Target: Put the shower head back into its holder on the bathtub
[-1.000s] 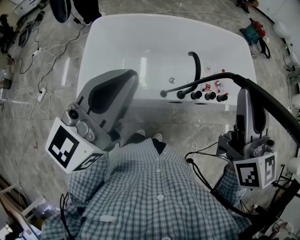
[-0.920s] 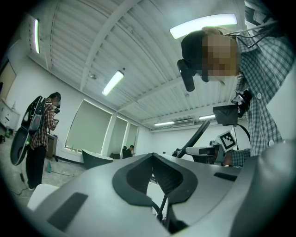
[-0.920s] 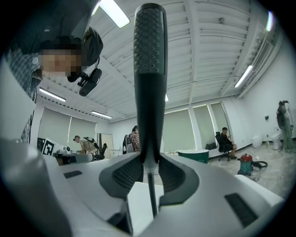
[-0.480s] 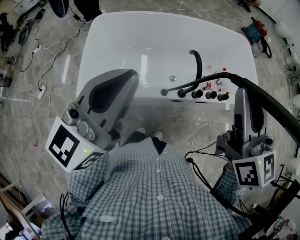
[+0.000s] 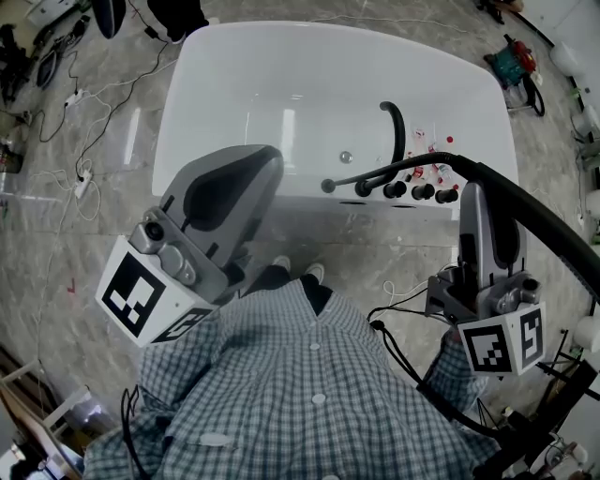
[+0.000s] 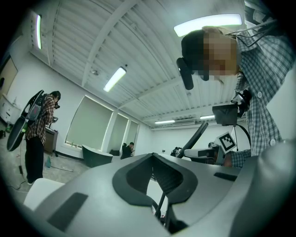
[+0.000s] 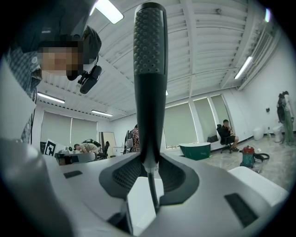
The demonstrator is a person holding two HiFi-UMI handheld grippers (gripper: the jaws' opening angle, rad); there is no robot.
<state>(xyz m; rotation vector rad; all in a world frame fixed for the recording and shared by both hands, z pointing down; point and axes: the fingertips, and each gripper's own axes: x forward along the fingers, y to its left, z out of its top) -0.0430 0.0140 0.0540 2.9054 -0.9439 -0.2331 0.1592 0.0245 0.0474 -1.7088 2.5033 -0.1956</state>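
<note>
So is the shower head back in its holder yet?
Not yet. Done: the shower head is picked up and off the tub. In hand: the right tongs are shut on its handle, close to the front edge of the bathtub. The left tongs hold nothing. Left: set it into its holder, probably by the black knobs, and let go.

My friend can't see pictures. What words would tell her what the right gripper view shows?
A black shower head stands upright, pinched low down by the grey right tongs. Behind it is a big white room with ceiling lights, a dark green bathtub and a seated person.
</note>
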